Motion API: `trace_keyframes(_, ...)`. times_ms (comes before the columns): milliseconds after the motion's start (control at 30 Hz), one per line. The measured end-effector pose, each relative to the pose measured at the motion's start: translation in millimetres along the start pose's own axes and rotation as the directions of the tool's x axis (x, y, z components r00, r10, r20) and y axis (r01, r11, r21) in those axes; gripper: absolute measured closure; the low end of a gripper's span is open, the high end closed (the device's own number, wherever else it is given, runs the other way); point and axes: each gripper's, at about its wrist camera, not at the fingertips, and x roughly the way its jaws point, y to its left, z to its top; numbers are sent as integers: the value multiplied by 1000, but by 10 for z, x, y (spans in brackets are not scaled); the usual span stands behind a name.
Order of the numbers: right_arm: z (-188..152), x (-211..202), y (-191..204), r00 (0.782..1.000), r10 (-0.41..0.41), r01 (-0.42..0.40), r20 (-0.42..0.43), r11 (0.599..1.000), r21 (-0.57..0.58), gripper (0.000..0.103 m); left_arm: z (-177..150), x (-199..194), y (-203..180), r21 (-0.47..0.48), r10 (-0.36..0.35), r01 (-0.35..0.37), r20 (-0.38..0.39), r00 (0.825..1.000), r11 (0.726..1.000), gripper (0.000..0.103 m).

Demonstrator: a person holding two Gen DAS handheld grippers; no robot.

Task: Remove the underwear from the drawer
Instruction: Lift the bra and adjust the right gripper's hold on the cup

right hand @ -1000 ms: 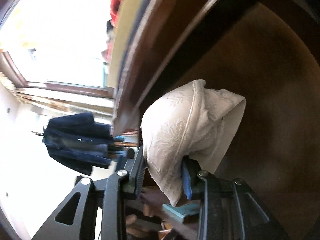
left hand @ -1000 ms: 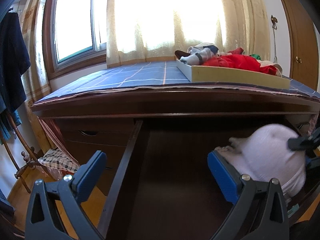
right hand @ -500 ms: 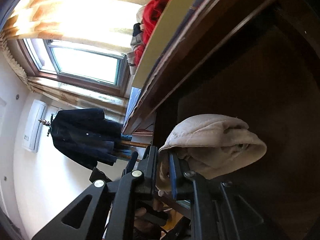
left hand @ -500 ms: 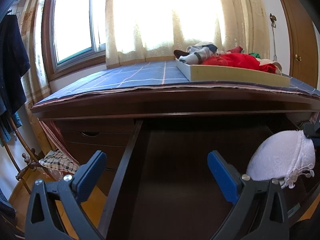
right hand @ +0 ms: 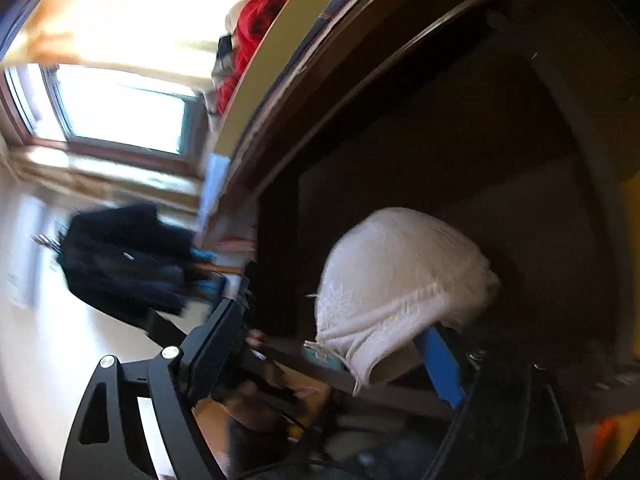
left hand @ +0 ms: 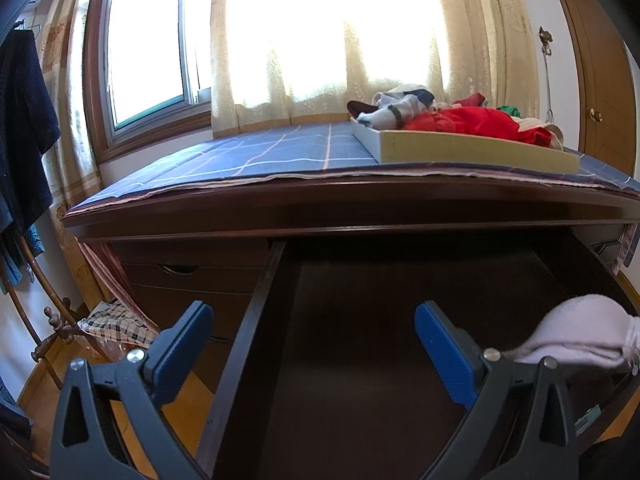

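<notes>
Right tongs (right hand: pixel 332 344) just opened, jaws wide apart. The white lace underwear (right hand: pixel 400 280) sits between them, draped against the blue pad at 4 o'clock, not clamped; contact with the other jaw unclear, frame blurred. In the left wrist view the underwear (left hand: pixel 580 332) sits at 4 o'clock, at the right front corner of the open drawer (left hand: pixel 400 320). Left tongs (left hand: pixel 312 340) spread apart, nothing between them, over the drawer's left wall. Tray of clothes (left hand: pixel 472 148) on the worktop (left hand: pixel 280 152) at 1 o'clock.
</notes>
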Motion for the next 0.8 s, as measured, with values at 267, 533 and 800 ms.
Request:
trace_keyframes(267,-54,-289,437,934,-335,357,123,884,-301,16,3,-5,-4,0,3,-3,-1,1000,1000,0)
trace_keyframes(533,207,91,442,947,-320,311,39,874,-373,16,9,-7,-9,3,1,-1,-2,1000,1000,0)
trace_keyframes(800,299,824,269,884,-446,360,-141,841,-404,5,0,-10,-9,3,0,0,2,1000,1000,0)
